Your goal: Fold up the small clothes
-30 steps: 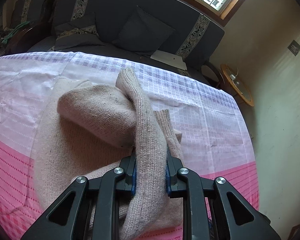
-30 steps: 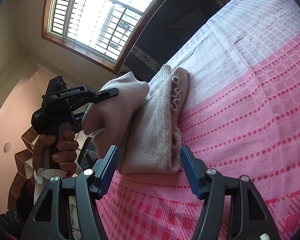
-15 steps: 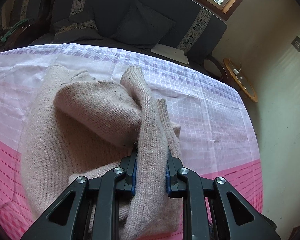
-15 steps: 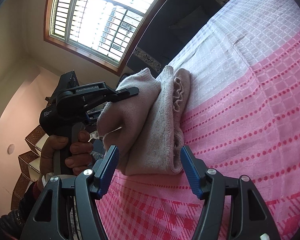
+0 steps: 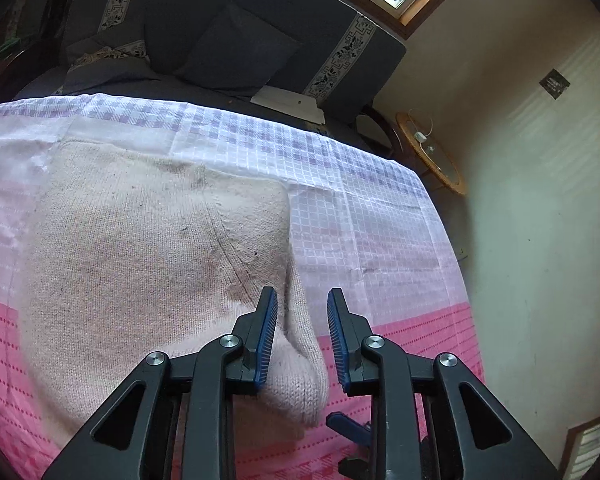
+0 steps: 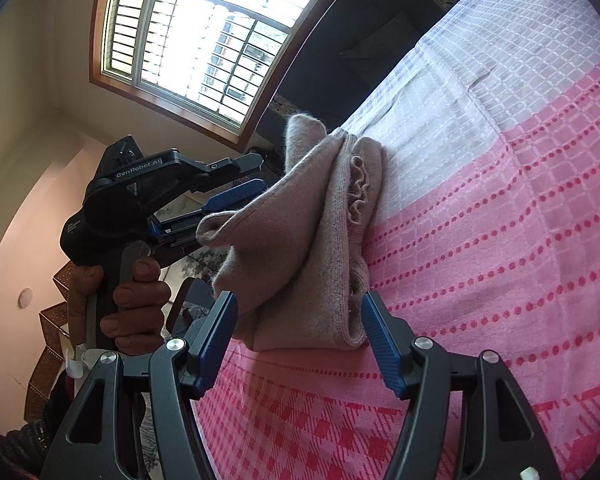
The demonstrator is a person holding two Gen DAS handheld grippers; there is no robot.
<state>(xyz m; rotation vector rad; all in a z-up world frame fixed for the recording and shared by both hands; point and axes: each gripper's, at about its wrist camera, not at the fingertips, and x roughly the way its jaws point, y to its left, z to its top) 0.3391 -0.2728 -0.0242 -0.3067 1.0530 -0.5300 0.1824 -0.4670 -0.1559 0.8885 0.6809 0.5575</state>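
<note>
Left gripper [image 5: 302,332]: black frame with blue ribbed pads, seen from its own wrist camera with the jaws parted. A rounded fold of knit lies between them, and a gap is visible on each side of it. In the right wrist view the same tool [image 6: 236,182] is seen held in a hand [image 6: 124,300], with its fingers spread just beside the garment's loose corner.

Garment: a small beige knitted sweater [image 5: 148,260], laid folded on the cloth. Faint dark marks are seen across its upper layer. In the right wrist view it [image 6: 300,240] is shown as a stacked bundle with a ruffled edge along its right side.

Surface: a pink and white checked tablecloth [image 5: 380,216], spread under the garment.

Right gripper [image 6: 300,344]: same black and blue build, jaws held wide apart. Nothing is clamped between them, and the near end of the folded bundle is framed by the two pads.

Background: a dark blue sofa with patterned bands [image 5: 260,32] is seen beyond the cloth, a round wooden side table [image 5: 430,152] to its right.
</note>
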